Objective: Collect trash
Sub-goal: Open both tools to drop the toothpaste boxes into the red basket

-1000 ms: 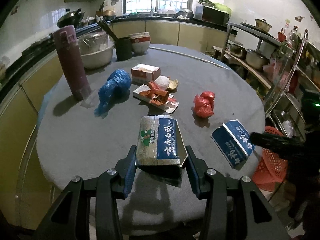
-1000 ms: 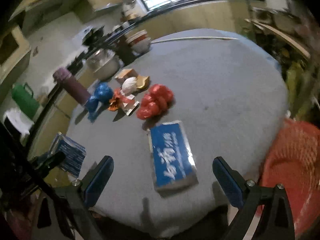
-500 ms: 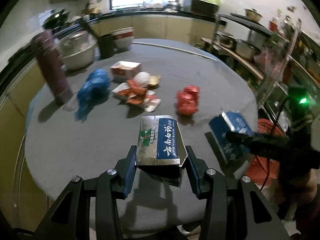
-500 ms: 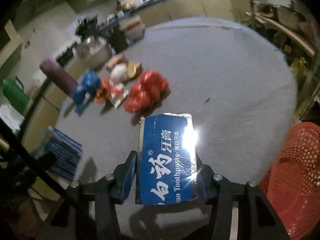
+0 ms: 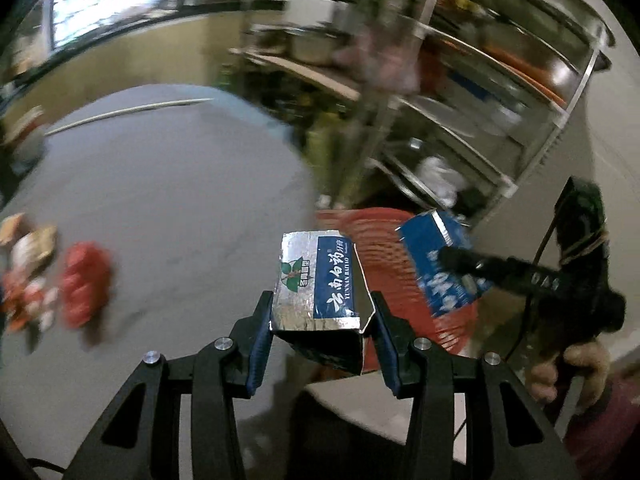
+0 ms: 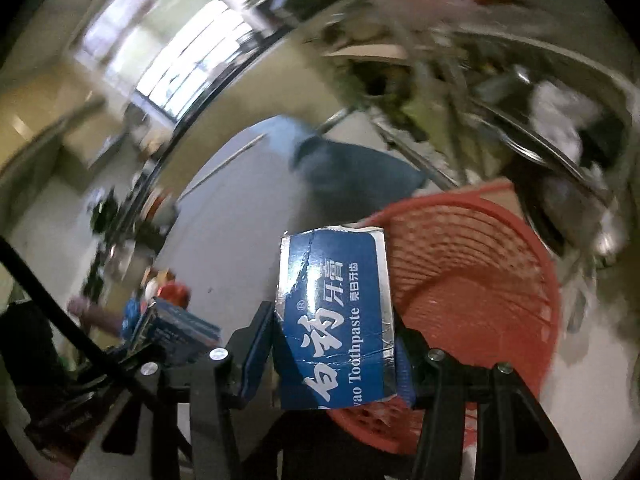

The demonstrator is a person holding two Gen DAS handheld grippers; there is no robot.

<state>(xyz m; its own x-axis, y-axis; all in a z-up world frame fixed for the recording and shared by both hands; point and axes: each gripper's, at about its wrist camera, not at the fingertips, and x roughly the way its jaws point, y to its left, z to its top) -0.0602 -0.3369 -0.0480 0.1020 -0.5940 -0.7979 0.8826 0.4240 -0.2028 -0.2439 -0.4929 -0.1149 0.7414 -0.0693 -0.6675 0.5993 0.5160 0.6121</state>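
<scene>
Two sets of tongs, each carried by hand, hang at the rim of a round grey bench (image 5: pixel 160 184) in a cluttered kitchen, both blurred by motion. The left tongs (image 5: pixel 320 340) are clamped on a silver-and-blue toothpaste carton (image 5: pixel 318 280), its open, torn end toward the camera, the blue pads pressed against its two long sides. The carton sits over the bench edge, with the red mesh basket (image 5: pixel 400 280) just behind and to its right. The right tongs (image 6: pixel 332 354) are clamped on a second box, a blue toothpaste carton (image 6: pixel 336 320) creased down its face, held upright with the word "Toothpaste" readable along one edge; it stands in front of the near rim of the red mesh basket (image 6: pixel 472 280), which sits lower than the bench top beside a metal rack (image 5: pixel 500 92) of pots and shelves. From the left camera, the same blue carton (image 5: pixel 440 264) shows over the basket, gripped by the dark right tongs (image 5: pixel 464 266), with part of a hand (image 5: pixel 568 364) below. On the bench at far left lie a crumpled red plastic bag (image 5: pixel 86 284) and what seems to be a heap of torn wrappers (image 5: pixel 28 272), too smeared to sort out.
</scene>
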